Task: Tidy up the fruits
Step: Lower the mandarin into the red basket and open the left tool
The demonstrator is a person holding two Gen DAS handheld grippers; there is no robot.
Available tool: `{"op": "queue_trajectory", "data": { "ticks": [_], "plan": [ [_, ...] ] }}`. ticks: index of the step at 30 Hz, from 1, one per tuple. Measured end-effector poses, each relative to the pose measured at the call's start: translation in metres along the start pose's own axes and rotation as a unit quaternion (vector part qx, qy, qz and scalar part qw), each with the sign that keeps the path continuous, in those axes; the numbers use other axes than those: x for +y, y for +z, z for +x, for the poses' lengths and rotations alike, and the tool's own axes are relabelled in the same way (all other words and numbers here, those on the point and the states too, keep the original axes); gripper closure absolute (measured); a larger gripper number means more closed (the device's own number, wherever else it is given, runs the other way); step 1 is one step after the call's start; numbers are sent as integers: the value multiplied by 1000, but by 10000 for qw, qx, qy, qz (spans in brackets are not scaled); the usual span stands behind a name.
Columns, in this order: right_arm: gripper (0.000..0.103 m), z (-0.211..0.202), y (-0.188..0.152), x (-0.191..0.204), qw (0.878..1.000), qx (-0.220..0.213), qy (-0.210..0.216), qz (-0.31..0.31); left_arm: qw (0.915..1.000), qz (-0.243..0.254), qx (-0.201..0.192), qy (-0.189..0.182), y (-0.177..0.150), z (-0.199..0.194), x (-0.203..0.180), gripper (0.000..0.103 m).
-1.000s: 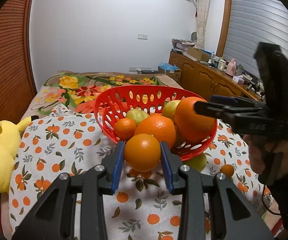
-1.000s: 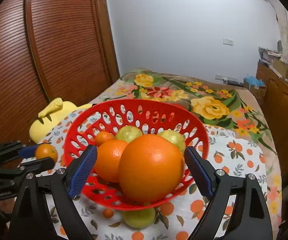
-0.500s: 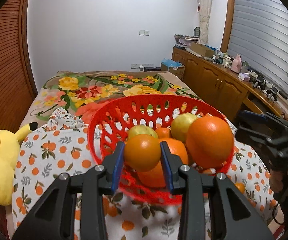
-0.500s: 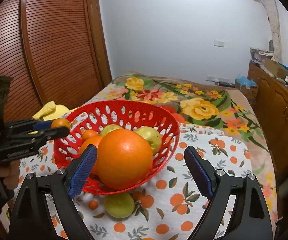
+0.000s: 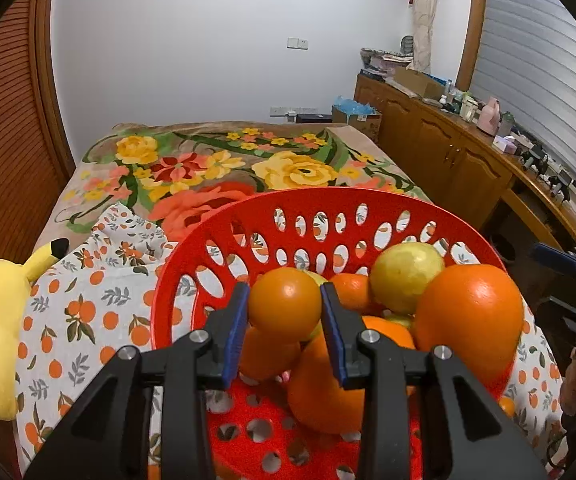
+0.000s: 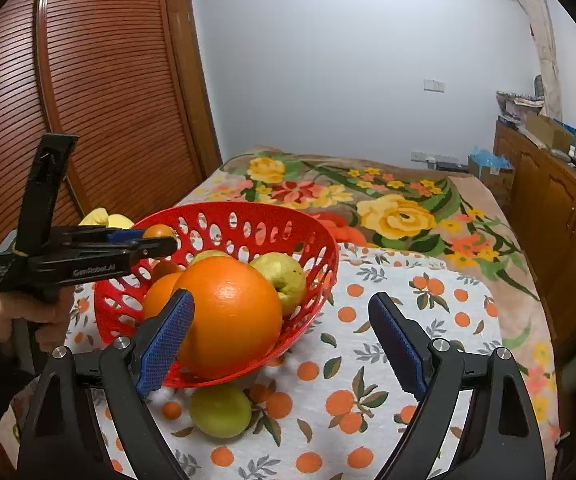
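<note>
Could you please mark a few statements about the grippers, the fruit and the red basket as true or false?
1. The left gripper is shut on a small orange. True.
2. The right gripper grips the large orange. False: its jaws are wide apart and the large orange sits in the red perforated plastic basket.
3. A green fruit lies on the orange-print cloth, outside the basket. True.
4. The basket holds only oranges. False: a yellow-green fruit is among them.

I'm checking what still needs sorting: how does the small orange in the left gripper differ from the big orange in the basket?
The small orange is clamped in the left gripper, held above the red basket; the big orange rests in it near the rim, ungripped. The big one looks clearly larger. Both are round, glossy and orange.
</note>
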State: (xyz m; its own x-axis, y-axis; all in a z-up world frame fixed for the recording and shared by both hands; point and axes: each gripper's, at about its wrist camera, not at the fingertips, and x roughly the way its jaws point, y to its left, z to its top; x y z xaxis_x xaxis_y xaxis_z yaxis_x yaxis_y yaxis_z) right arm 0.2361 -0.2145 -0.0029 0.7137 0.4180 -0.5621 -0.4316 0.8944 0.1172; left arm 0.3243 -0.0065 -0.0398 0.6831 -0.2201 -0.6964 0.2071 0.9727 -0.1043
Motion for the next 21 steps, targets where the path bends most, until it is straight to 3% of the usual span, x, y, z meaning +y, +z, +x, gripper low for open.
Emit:
{"op": "queue_trajectory", "data": {
  "ticks": [8, 11, 13, 21],
  "plan": [
    [12, 1, -3, -4, 10000, 3, -16, 52, 9999, -27, 35, 115, 6, 9, 4, 69],
    [12, 0, -6, -6, 10000, -7, 26, 75, 9999, -17, 12, 130, 5, 9, 5, 65],
    [12, -1, -7, -7, 10000, -1, -1, 76, 9999, -53, -18, 122, 4, 6, 7, 56],
    [12, -14, -18, -5, 9999, -39, -85, 110, 9998, -19, -145, 96, -6, -15, 2, 53]
  ]
}}
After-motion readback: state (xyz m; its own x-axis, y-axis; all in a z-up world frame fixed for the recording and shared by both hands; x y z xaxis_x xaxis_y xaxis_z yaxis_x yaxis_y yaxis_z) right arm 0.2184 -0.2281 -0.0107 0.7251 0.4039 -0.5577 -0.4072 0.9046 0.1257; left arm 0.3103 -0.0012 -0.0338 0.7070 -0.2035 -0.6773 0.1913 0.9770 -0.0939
